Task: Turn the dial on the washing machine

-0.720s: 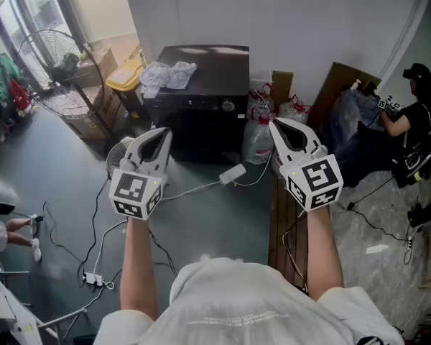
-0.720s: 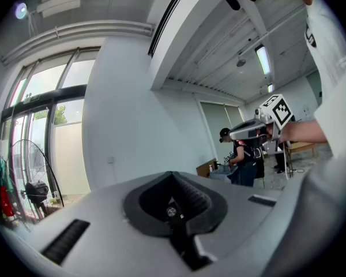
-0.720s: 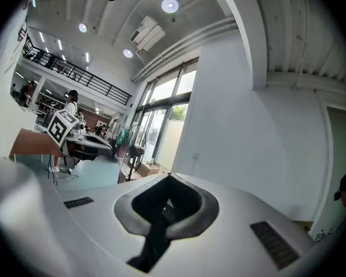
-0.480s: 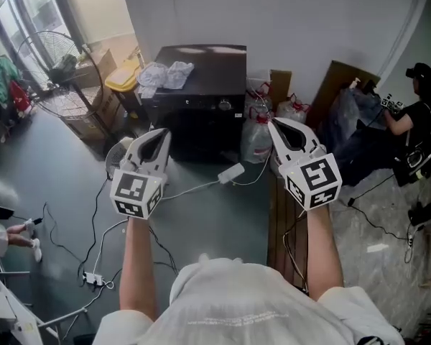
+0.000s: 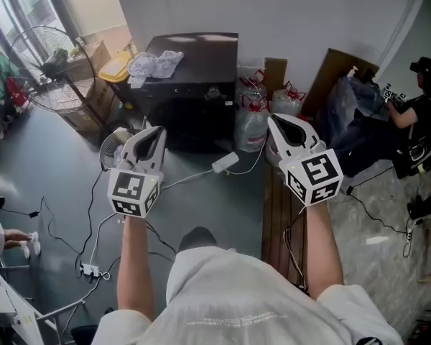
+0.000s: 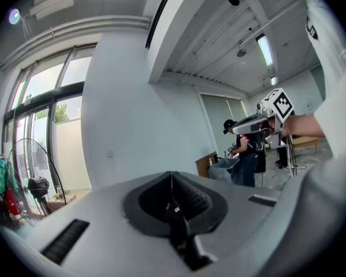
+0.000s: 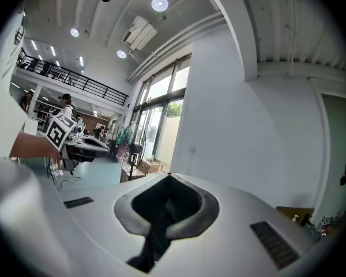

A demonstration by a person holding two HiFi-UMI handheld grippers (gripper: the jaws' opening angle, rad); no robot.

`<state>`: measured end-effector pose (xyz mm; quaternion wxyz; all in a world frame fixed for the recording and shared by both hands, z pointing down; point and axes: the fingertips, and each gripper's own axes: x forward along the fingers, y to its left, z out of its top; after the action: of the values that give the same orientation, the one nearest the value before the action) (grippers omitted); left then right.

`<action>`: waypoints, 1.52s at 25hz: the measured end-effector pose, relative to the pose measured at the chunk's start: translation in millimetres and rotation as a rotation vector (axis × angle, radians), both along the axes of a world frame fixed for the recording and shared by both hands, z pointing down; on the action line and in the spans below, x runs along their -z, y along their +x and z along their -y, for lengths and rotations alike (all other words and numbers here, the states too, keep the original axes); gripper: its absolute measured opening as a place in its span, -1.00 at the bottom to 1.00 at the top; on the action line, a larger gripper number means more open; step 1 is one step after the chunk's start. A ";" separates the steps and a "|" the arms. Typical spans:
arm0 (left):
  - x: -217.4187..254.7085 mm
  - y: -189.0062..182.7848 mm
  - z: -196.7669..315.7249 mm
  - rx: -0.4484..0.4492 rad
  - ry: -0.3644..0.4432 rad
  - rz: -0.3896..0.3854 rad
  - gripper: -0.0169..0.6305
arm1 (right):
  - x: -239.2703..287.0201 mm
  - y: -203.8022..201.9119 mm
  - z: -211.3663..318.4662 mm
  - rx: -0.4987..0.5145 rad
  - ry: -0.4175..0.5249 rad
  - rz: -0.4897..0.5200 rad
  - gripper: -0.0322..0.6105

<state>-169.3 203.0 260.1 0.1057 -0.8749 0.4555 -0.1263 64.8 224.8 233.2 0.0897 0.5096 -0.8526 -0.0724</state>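
Dark-grey pads of both jaws meet tip to tip, nothing between them: left gripper (image 5: 156,131) and right gripper (image 5: 274,120), both approx. level. Black washing machine (image 5: 194,70) stands ahead at the wall, its dial (image 5: 214,92) on the front panel, well apart. Vs. earlier, the machine has drifted up-left in head view. Judged: approach phase, dial untouched.

There is one washing machine (image 5: 194,113) with one dial (image 5: 214,92), one crumpled cloth (image 5: 154,63), one standing fan (image 5: 42,52), one power strip (image 5: 225,162), and two claws, the left claw (image 5: 158,130) and the right claw (image 5: 274,119).
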 end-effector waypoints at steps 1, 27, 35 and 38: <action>-2.5 2.9 0.3 -0.003 -0.006 0.003 -0.90 | -2.6 3.6 0.8 -0.003 -0.006 0.002 -0.86; -28.3 20.8 287.7 0.001 -0.049 -0.008 -0.90 | -24.1 15.8 275.1 -0.044 -0.060 -0.089 -0.86; -60.9 9.2 326.7 0.033 -0.112 -0.005 -0.90 | -56.4 4.4 327.0 -0.015 -0.122 -0.099 -0.86; -70.4 12.1 330.8 0.045 -0.124 -0.002 -0.90 | -68.7 2.2 340.4 0.010 -0.142 -0.111 -0.86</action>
<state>-157.3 -127.9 330.5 0.0481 -0.8695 0.4663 -0.1558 67.1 -115.6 301.9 0.1725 0.4927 -0.8519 -0.0405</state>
